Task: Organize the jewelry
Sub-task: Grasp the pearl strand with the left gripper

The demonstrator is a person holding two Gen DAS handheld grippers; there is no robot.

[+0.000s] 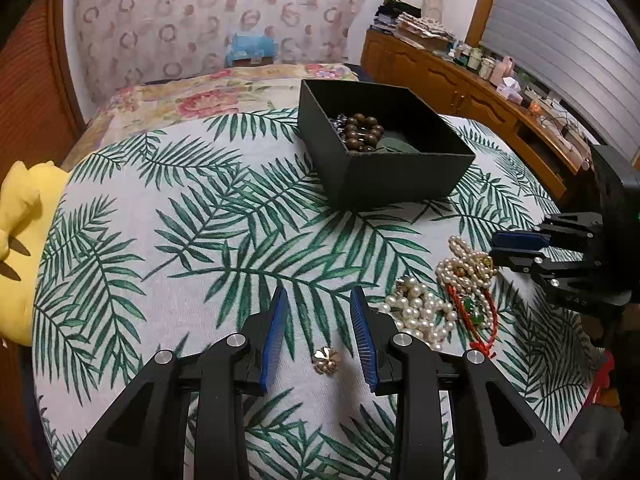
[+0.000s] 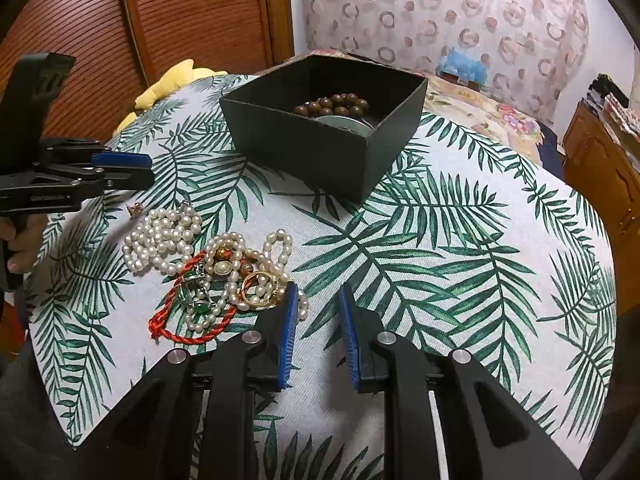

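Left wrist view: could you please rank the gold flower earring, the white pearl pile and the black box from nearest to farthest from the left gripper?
1. Gold flower earring: on the cloth between the open fingers of the left gripper.
2. White pearl pile: just right of the fingertips.
3. Black box: farther back, towards the right.

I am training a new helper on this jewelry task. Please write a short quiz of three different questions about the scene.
1. True or false: the black box is empty.
2. What lies between the fingers of the left gripper?
A. gold flower earring
B. red cord
C. pearl necklace
3. Fill in: the right gripper is ____ and holds nothing.

Key: 1 false, brown beads lie inside; 2 A; 3 open.
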